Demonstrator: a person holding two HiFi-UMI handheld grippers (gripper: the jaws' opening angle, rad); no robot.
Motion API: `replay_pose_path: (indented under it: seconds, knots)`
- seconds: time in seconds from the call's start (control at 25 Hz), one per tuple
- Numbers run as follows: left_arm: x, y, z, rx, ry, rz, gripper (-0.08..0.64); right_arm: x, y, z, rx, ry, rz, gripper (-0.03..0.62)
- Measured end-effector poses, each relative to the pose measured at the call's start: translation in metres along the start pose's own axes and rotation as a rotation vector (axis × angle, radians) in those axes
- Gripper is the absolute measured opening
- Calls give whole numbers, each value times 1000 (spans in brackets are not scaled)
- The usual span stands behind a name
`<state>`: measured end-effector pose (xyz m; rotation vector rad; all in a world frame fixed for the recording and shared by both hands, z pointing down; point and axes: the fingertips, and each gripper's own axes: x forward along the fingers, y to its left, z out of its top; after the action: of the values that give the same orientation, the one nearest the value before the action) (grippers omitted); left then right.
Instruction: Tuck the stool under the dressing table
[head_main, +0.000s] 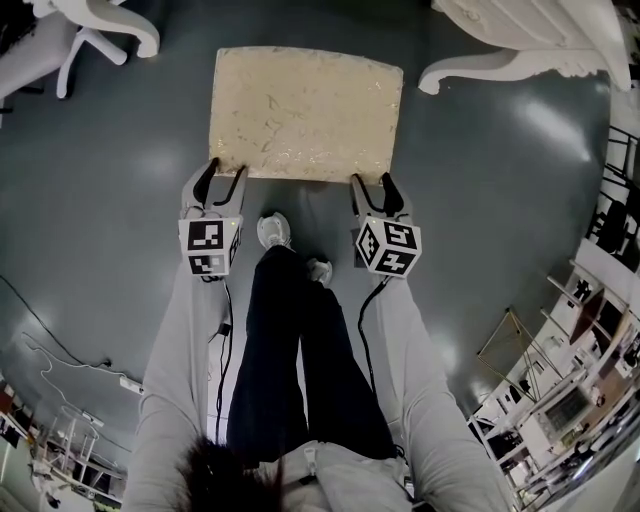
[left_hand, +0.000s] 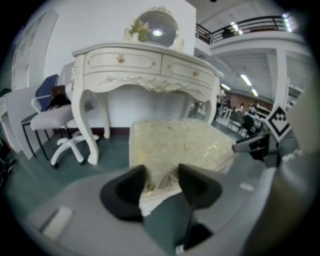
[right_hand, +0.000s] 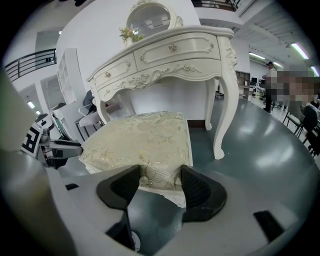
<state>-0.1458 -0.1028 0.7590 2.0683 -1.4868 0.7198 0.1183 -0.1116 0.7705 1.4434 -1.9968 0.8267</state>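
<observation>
The stool (head_main: 305, 112) has a cream and gold brocade cushion and stands on the grey floor in front of me. My left gripper (head_main: 222, 180) is shut on the cushion's near left corner, and the fabric fills its jaws (left_hand: 161, 172). My right gripper (head_main: 374, 188) is shut on the near right corner (right_hand: 161, 172). Beyond the stool (left_hand: 175, 142) stands the white carved dressing table (left_hand: 150, 65) with an oval mirror. Its curved legs (head_main: 500, 65) show at the top of the head view. The stool (right_hand: 140, 140) sits just short of the table (right_hand: 170, 60), in line with the opening between the legs.
A white office chair (left_hand: 55, 117) stands left of the table. My shoes (head_main: 275, 230) are right behind the stool. A cable (head_main: 60, 350) trails on the floor at left. Shelving and frames (head_main: 570, 400) crowd the lower right.
</observation>
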Motion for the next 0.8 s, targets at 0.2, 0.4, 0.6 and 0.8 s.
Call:
replay_pose_path:
  seconds: [0.2,0.4,0.6,0.8]
  knots:
    - [21,11,19,7,6,-19,219,21,-5,22,-1,0,-14,264]
    - [33,18,30,5,3,-16,219,33,-8,36,-9,-2,-23,265]
    - [47,23,45,6,-5,-25,219,46,-14,53,-12,-6,-30,265]
    - [63,35,62,20,-4,-30,218,60,-14,70,-2,-5,-35,267]
